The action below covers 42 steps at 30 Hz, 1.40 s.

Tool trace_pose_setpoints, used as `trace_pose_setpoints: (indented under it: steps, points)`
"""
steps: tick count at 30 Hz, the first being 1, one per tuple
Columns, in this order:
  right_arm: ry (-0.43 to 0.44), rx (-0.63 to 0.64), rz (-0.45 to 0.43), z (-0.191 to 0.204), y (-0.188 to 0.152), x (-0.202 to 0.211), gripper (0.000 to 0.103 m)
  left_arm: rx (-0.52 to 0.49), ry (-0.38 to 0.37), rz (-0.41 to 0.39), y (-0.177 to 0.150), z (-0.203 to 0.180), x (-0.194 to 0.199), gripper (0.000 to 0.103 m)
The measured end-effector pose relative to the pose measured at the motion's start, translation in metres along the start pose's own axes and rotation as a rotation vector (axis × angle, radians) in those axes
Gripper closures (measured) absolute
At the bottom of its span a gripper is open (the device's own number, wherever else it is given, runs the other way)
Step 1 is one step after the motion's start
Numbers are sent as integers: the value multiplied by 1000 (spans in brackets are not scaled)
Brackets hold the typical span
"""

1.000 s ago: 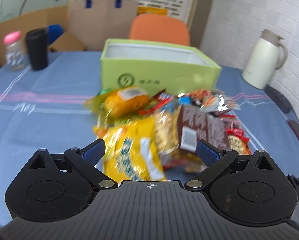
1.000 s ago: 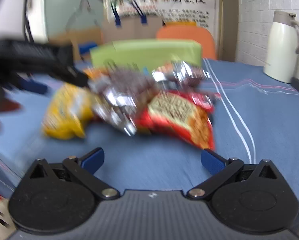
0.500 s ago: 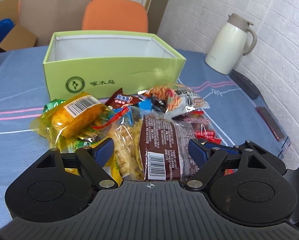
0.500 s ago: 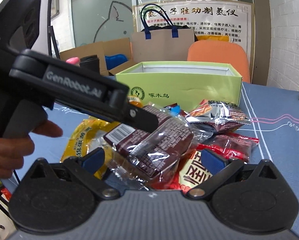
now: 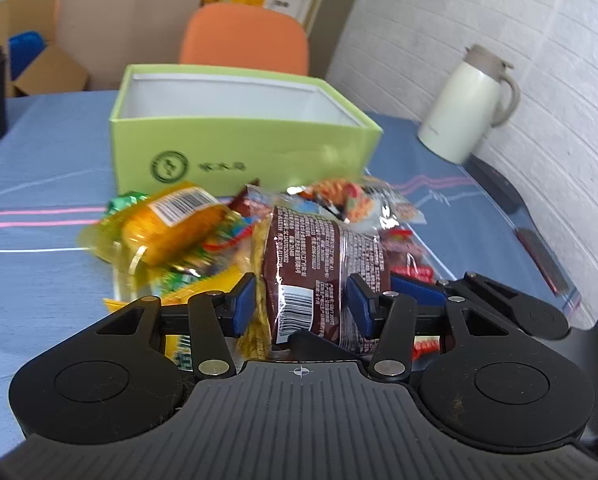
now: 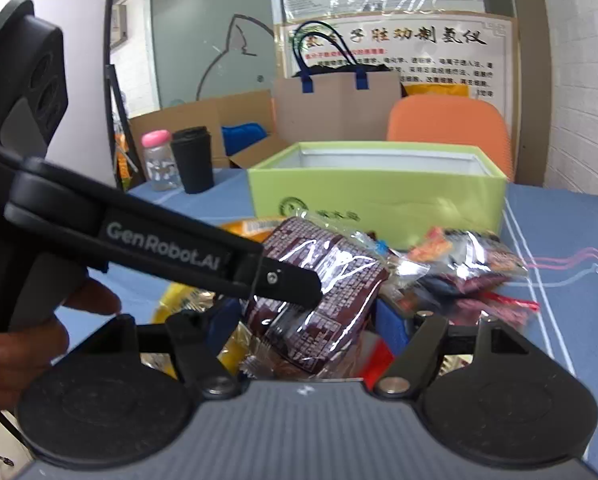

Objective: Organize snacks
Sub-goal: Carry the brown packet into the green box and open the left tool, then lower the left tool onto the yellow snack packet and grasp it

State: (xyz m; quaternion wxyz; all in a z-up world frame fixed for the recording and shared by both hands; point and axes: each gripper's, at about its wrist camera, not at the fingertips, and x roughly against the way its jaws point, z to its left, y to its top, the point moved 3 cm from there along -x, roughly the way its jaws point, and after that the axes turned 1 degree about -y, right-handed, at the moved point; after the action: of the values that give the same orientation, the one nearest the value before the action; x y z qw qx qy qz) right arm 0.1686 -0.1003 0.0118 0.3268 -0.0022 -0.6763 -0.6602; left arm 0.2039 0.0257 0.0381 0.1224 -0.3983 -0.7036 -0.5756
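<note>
Left wrist view: the left gripper [image 5: 301,306] pinches the brown snack packet [image 5: 323,264], raised over the snack pile [image 5: 203,236] before the green box [image 5: 239,152]. The right gripper [image 6: 305,322] also closes around that packet's end, though not clearly pressing.

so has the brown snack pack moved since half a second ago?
Yes. The brown snack pack now stands up between the left gripper fingers, lifted toward the green box; earlier it lay flat.

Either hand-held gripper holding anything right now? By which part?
Both flank the same brown snack packet. The left hand-held gripper has its pads at the packet's sides near the barcode end. The right hand-held gripper straddles it too; a firm grip cannot be told.
</note>
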Motion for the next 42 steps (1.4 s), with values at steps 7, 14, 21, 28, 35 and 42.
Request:
trace_pose_setpoints:
  steps: [7,14,21,28,35,42]
  points:
    - [10,106,-95,8,64,-28,27,26,18,-108,56,18,12,68]
    - [42,161,-22,-21,141,-124,27,46,65,-124,150,56,-35,68]
    - [82,129,100,-44,142,-198,28,84,117,-36,173,99,-102,63]
    - [39,127,-11,-61,136,-145,10,49,162,-175,166,101,-72,37]
    - [107,101,-67,-33,79,-52,1,28,178,-202,104,89,-6,28]
    - [224,66,71,28,4,-20,1,106,161,-66,1,87,29,29]
